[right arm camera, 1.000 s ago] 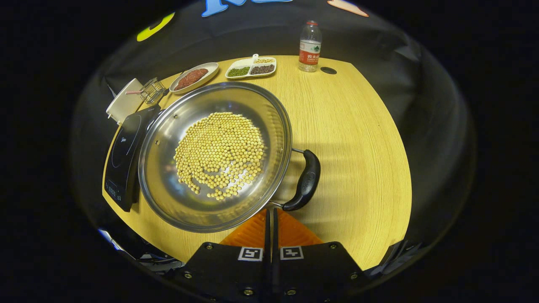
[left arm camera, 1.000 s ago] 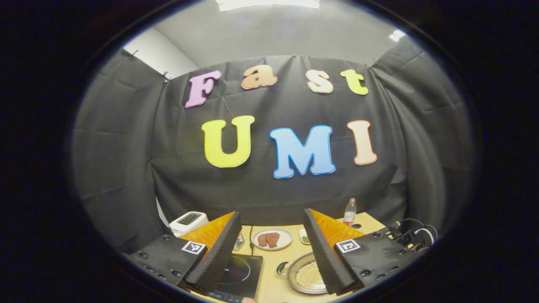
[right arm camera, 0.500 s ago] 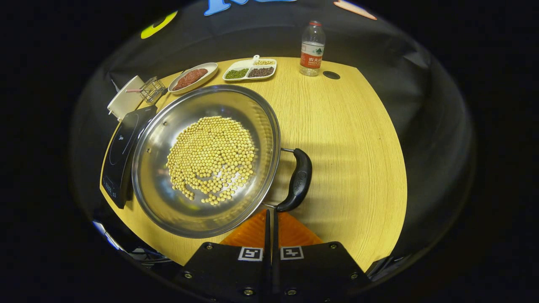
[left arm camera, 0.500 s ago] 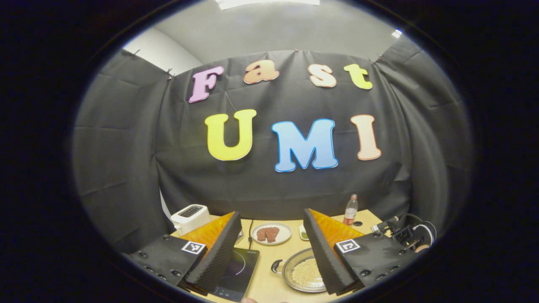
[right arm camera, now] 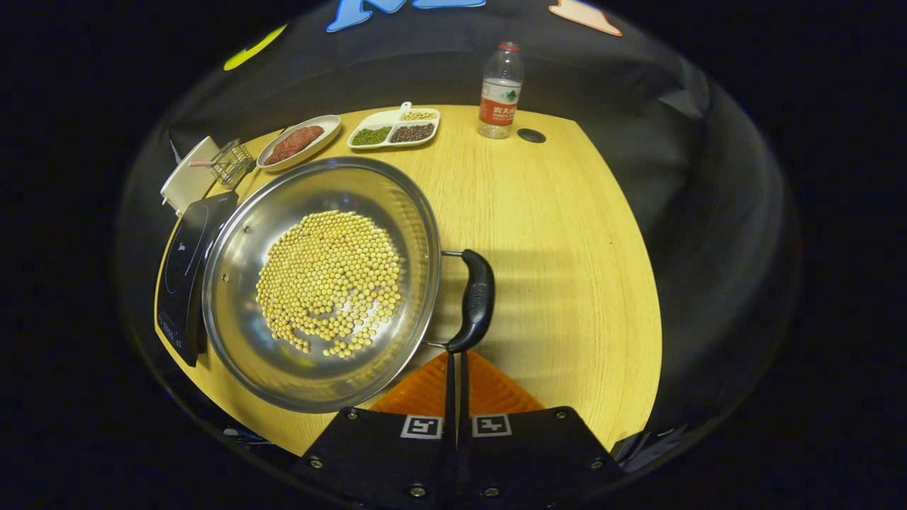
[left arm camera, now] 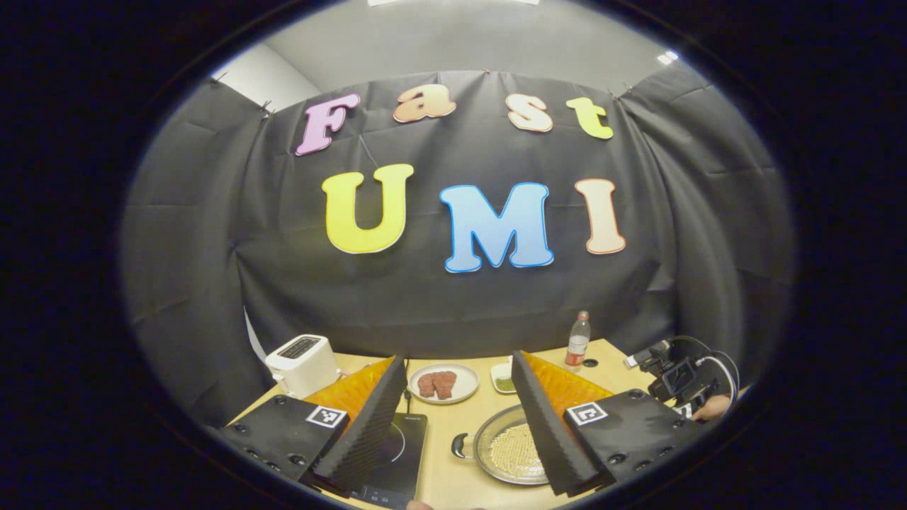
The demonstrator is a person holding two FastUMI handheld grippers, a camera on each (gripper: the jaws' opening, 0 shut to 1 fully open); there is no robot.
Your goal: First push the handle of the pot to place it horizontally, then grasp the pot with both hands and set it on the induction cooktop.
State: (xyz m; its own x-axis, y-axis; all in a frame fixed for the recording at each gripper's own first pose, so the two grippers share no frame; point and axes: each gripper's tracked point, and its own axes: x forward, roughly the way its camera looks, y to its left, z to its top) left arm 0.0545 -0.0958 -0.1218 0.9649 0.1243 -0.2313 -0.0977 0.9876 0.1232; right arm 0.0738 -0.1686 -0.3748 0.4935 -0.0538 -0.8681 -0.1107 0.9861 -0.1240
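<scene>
The pot point(right arm camera: 319, 283) sits on the table point(right arm camera: 567, 234), just right of the cooktop point(right arm camera: 181, 273).

Both views bulge with strong fisheye distortion, so straight lines bow toward the rim. In the left gripper view light comes from a bright ceiling panel at the top edge; the grey ceiling is evenly lit and the cloth stays dim. In the right gripper view the pale yellow wooden table point(right arm camera: 567, 234) is brightly lit, with soft banded shadows across it beside the round shiny steel pot point(right arm camera: 234, 297), whose wall carries blurred reflections. Focus is sharp centrally
</scene>
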